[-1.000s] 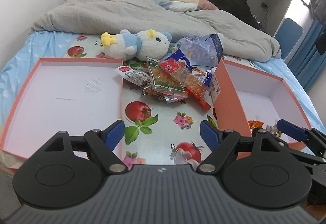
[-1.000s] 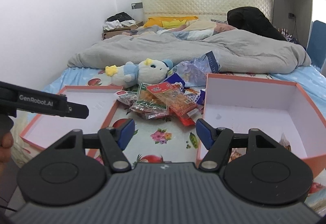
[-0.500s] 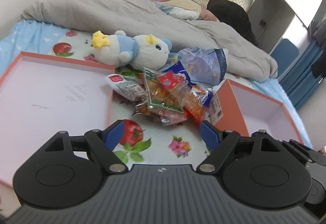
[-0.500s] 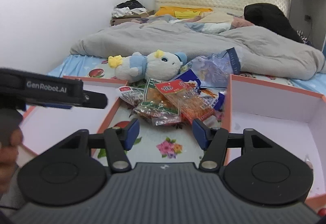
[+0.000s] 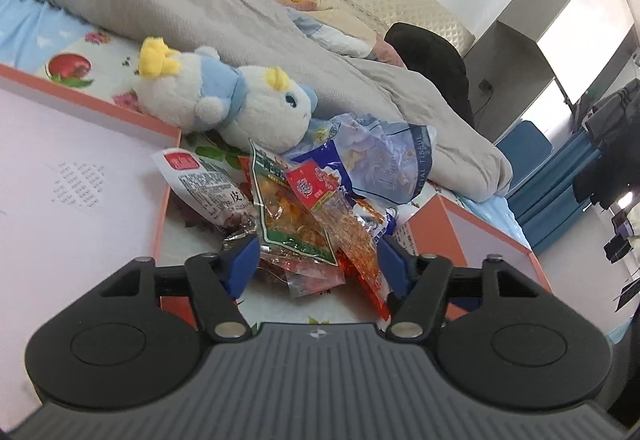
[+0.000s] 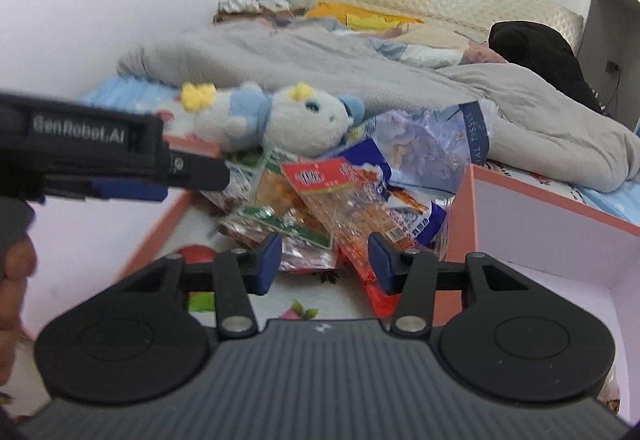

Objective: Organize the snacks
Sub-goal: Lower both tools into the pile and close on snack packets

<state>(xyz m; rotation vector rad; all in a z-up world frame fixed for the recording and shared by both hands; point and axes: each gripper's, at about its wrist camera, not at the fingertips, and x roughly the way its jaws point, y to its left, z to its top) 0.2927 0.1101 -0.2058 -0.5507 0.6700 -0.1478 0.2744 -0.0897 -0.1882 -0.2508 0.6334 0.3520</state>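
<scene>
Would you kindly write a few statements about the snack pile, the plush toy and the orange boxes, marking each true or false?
1. The plush toy lies on its side just behind the snack pile. True.
2. The snack packets are stacked inside the left orange box. False: they lie on the fruit-print cloth between the left box and the right orange box.
3. The left gripper is clamped on a packet. False: its jaws are closing, with packets between them but not pressed.
4. The packet with the green edge lies on top of the pile. True.
5. The right gripper points towards the same pile. True.
</scene>
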